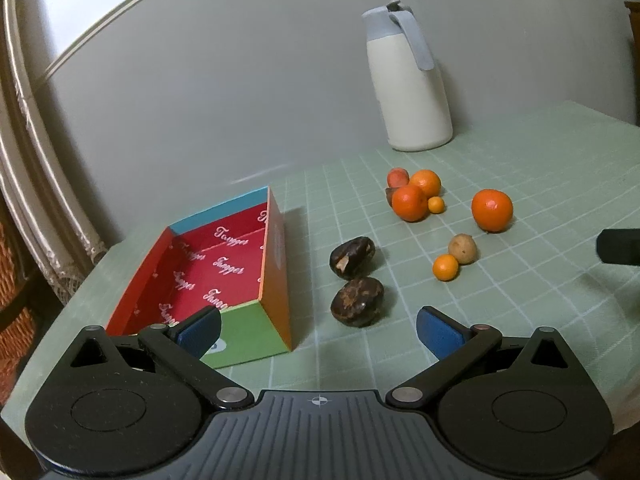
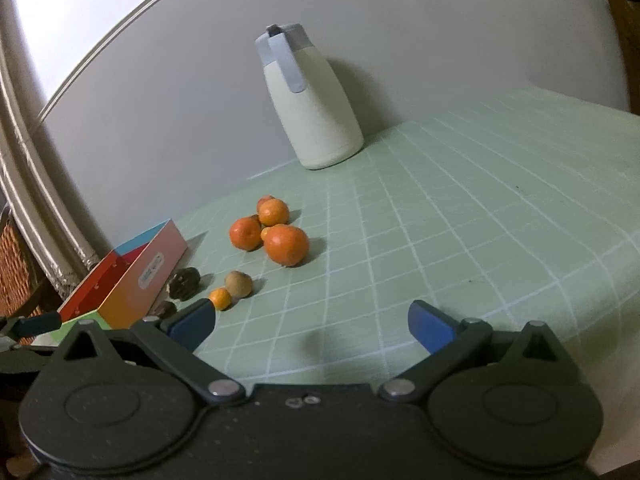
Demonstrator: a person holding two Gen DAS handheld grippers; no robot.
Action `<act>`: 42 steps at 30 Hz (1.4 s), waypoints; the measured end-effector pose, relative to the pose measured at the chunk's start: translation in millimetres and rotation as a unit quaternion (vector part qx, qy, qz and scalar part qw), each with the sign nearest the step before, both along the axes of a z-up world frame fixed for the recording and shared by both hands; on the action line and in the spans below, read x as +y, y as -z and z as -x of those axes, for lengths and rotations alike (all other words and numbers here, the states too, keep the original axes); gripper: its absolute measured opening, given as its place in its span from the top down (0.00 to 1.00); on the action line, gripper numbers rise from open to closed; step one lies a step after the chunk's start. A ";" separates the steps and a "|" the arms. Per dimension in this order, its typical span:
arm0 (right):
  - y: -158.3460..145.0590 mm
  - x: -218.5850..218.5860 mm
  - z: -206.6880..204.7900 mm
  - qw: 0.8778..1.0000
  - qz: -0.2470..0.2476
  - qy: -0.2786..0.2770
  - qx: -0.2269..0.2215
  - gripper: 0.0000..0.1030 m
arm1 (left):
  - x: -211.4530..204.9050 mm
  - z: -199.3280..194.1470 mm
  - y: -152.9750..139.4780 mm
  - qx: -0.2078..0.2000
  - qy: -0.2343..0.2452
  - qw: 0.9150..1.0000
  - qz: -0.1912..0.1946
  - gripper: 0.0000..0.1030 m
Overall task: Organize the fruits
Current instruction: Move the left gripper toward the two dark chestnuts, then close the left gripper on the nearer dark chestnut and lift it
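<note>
Since nothing is yet picked up, I hold both tools low over the green checked tablecloth (image 1: 520, 184), each with its blue fingers spread wide and empty: my left gripper (image 1: 318, 328) faces the box and the dark fruits, my right gripper (image 2: 310, 324) looks across bare cloth. Nearest my left fingers lie two dark wrinkled fruits (image 1: 357, 301), one just behind the other, close beside the open cardboard box (image 1: 276, 280). I judge the box is where the fruit should go; it sits empty, its opening up, easy to drop into. Its red lining repeats a white script word I read roughly as "Fanpper", uncertainly; a small side label is too blurred. Further off sit a small orange (image 1: 445, 267) touching a tan round fruit (image 1: 462, 249), then a lone large orange (image 1: 492, 210), then a huddled cluster of oranges (image 1: 410, 202). Farthest, against the wall, stands a cream thermos jug (image 1: 408, 88).
</note>
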State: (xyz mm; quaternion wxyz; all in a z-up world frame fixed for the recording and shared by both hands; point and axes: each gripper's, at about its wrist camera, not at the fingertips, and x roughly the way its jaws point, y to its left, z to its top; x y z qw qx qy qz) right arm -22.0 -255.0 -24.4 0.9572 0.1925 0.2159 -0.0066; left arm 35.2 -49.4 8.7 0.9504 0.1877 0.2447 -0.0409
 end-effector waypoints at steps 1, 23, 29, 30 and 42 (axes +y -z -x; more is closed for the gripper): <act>0.6 -1.6 -0.5 1.000 -0.005 0.002 0.001 0.00 | -1.2 -1.4 1.0 -0.002 -0.001 1.000 -0.003 0.00; 6.2 -7.5 -8.9 0.999 -0.040 0.013 0.012 0.00 | -8.6 -47.8 11.0 0.043 0.036 0.994 0.093 0.01; 8.0 -5.6 -14.5 0.999 -0.046 0.010 0.016 0.00 | 2.6 -68.1 27.0 0.091 0.018 0.986 0.140 0.37; 8.0 -4.6 -15.5 0.999 -0.045 0.011 0.016 0.00 | 4.6 -69.2 28.7 0.091 0.013 0.986 0.142 0.37; 10.9 -0.3 -21.0 0.999 -0.036 0.008 0.023 0.00 | 8.5 -77.8 40.0 0.091 0.002 0.984 0.152 0.37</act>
